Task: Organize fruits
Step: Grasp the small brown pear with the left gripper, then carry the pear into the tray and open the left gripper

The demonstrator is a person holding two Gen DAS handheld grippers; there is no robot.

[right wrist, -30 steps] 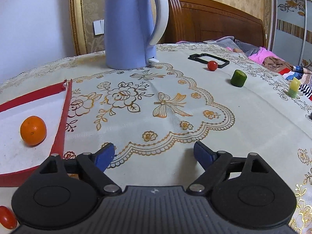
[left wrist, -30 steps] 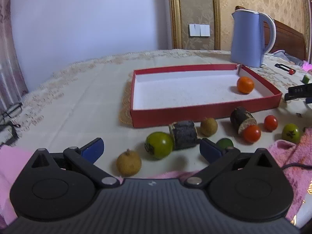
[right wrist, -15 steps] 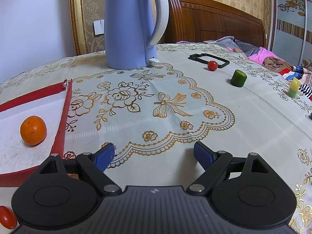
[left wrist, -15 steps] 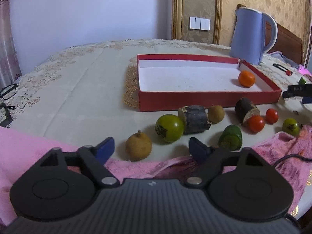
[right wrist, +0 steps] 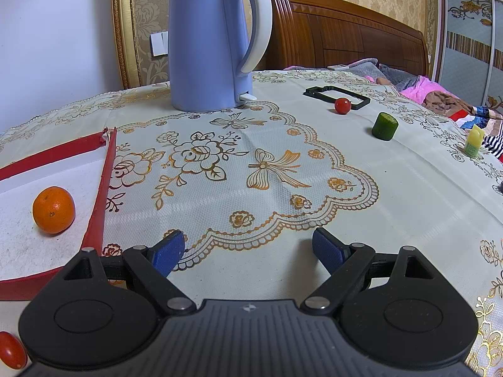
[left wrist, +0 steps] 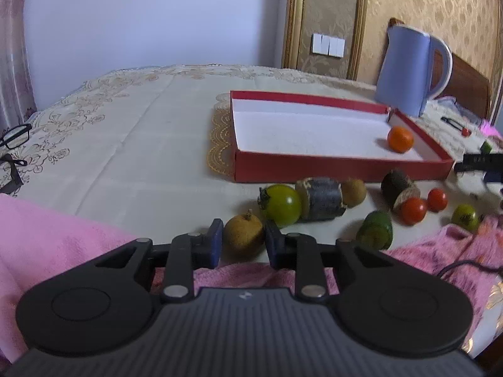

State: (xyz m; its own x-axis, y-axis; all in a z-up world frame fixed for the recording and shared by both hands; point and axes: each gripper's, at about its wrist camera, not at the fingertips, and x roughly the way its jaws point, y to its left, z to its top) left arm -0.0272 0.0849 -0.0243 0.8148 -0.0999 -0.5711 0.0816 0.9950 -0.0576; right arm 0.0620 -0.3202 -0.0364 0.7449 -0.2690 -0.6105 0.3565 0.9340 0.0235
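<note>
My left gripper [left wrist: 243, 242] is shut on a brown longan [left wrist: 243, 237] at the table's near edge, above a pink towel [left wrist: 56, 238]. Past it lie a green tomato [left wrist: 281, 204], a dark cane piece [left wrist: 322, 199], a second longan [left wrist: 353, 192], a cucumber piece [left wrist: 375, 231], another cane piece [left wrist: 399, 185], two red tomatoes [left wrist: 413, 210] and a small green fruit [left wrist: 465, 217]. A red tray [left wrist: 342, 168] holds an orange [left wrist: 400, 139], which also shows in the right wrist view [right wrist: 53, 210]. My right gripper [right wrist: 248, 249] is open and empty over the tablecloth, right of the tray [right wrist: 99, 207].
A blue kettle [right wrist: 217, 44] stands behind the tray's far right corner. A red tomato [right wrist: 342, 106], a black frame [right wrist: 336, 94], a cucumber piece [right wrist: 384, 126] and a small yellow bottle [right wrist: 474, 143] lie far right. Glasses [left wrist: 15, 136] lie at the left edge.
My left gripper has pulled back, swung to the brown longan and closed its fingers on it. The right gripper has not moved.
</note>
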